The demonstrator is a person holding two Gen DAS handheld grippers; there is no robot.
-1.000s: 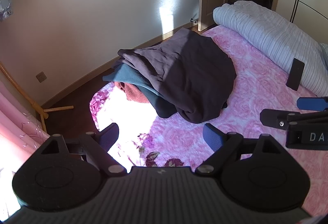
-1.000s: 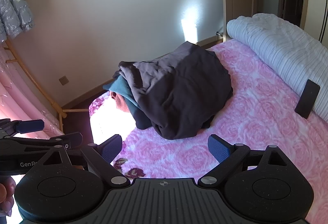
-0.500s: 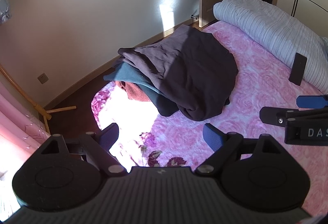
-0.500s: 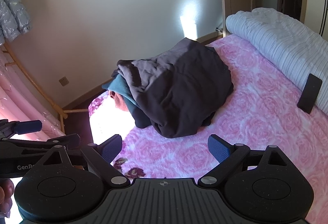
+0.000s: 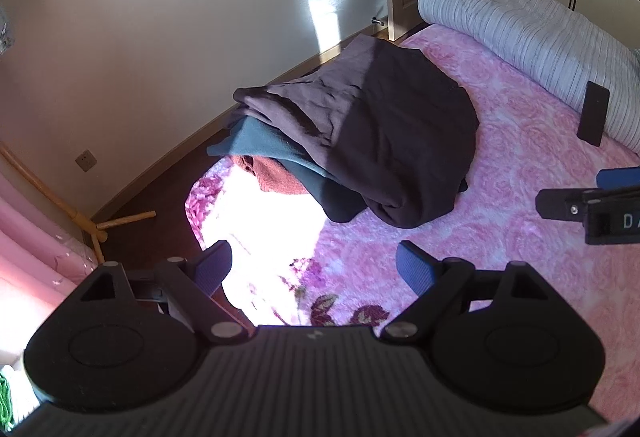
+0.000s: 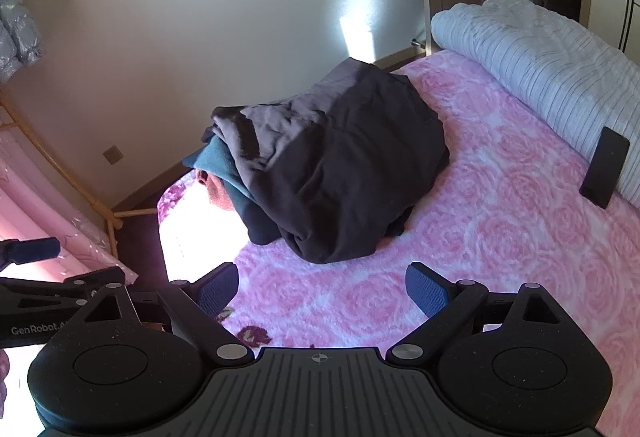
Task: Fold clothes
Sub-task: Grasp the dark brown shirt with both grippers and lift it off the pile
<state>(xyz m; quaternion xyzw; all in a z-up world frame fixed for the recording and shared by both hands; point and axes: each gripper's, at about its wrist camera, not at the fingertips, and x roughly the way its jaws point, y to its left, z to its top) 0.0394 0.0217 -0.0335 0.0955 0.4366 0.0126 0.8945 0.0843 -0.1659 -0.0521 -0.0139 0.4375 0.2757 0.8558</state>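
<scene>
Folding not yet begun; both tools are in approach above the bed, and nothing is held.

Left wrist view: the left gripper [image 5: 314, 269] hangs with its jaws spread wide, blue pads clear of any cloth, over the near edge of the bed [image 5: 520, 237]. The pile [image 5: 380, 153] lies toward the bed's left edge, well apart from the pads: a dark garment [image 5: 404, 141] on top, a teal one [image 5: 264, 145] under it, a rust one [image 5: 276, 181] lowest at the sunlit corner. The right gripper [image 5: 592, 197] shows only in part at the frame's right side. A rolled quilt [image 5: 520, 33] lies along the far edge, a dark slab [image 5: 593, 119] leaning against it, possibly a phone; the view is too coarse to say.

Right wrist view: the right gripper [image 6: 322, 287] is likewise fully spread and empty, over bare bedcover near the pile [image 6: 332, 173]. The dark garment [image 6: 352, 177] drapes the heap, its lower fold nearest the pads. The left gripper [image 6: 52, 265] enters at the left margin.

Judgement: the next move calls for lowering to the dark garment, pinching one layer only at an edge or corner, and lifting it free of the teal one so it can be spread flat on the open pink area.
</scene>
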